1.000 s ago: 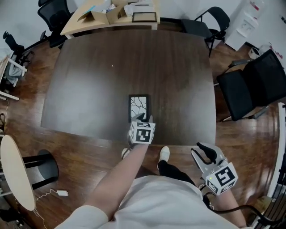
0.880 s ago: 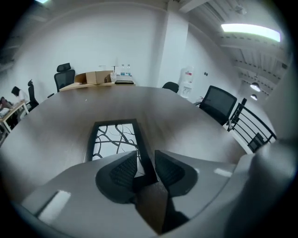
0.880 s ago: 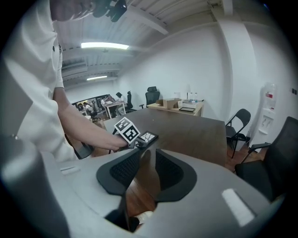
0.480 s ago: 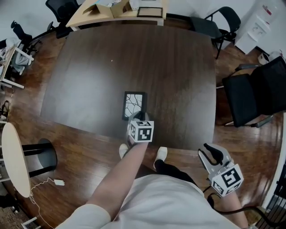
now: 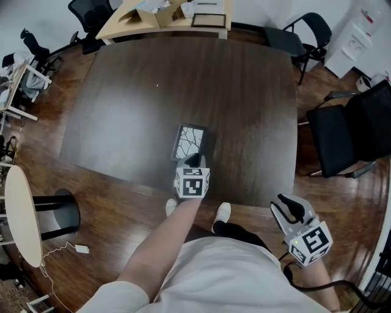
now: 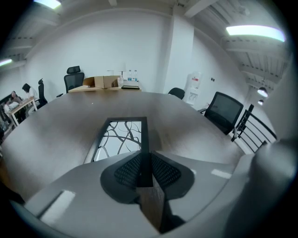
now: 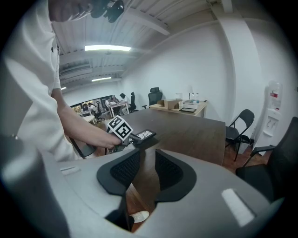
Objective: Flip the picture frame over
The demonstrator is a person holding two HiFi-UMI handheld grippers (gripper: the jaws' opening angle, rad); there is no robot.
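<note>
Closest to the body, the right gripper [image 5: 286, 207] hangs off the near edge of the table [image 5: 244, 92], out over the wood floor. Its jaws are parted with nothing between them, just table edge and floor showing through the gap. A white shoe [image 5: 224, 211] peeks out below the table edge, between the two grippers.

A bit further out, the left gripper [image 5: 194, 161] reaches over the near part of the table and is clamped down on the picture frame [image 5: 188, 140]. In the left gripper view the pads pinch the frame's black right-hand long edge near its closest corner. The frame sits tilted, gripped side raised, with a shadow under it on that side. The branch-pattern picture faces up. The opposite long edge looks to be down at the tabletop.

Past that it's bare dark tabletop. A black chair [image 5: 348, 131] stands off to the right. At the far end there's a light wooden desk [image 5: 122, 27] with cardboard boxes [image 5: 162, 13] and another small frame [image 5: 211, 20] on it.
</note>
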